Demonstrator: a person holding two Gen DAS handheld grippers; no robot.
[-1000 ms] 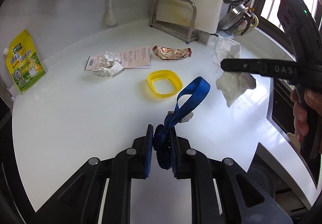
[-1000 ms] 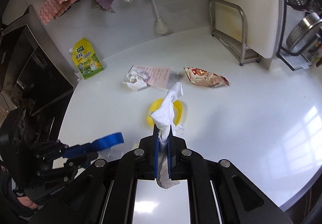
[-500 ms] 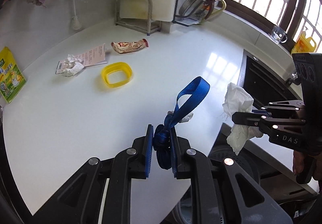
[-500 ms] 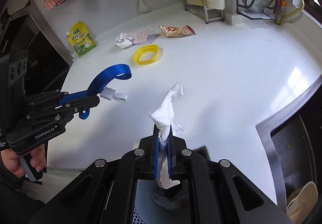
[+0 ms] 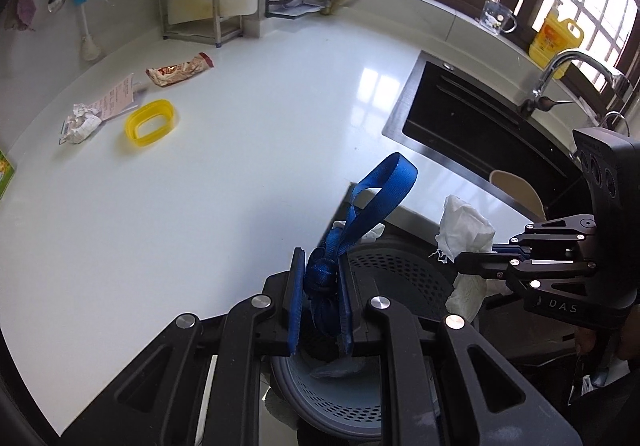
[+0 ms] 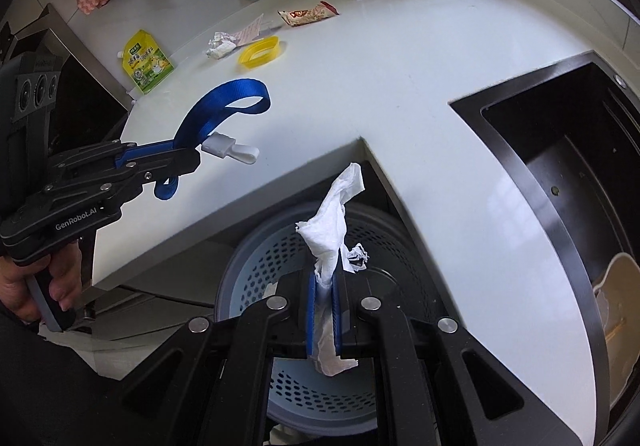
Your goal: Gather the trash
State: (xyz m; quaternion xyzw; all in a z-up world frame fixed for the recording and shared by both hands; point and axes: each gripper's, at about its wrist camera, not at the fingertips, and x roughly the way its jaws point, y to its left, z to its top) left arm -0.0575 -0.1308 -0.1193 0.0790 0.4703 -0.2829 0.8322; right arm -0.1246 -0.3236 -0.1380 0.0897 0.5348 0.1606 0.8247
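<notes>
The left gripper [image 5: 320, 298] clamps a knotted blue strap [image 5: 372, 201]; the right gripper [image 6: 324, 310] pinches a white tissue [image 6: 334, 221]. Both hang above the perforated bin [image 6: 256, 266], lower centre.

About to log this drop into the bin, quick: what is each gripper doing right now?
Left gripper: shut on the blue strap.
Right gripper: shut on the tissue.

Right claw [image 6: 324, 310] grips tissue [image 6: 334, 221] above bin [image 6: 256, 270]
</notes>
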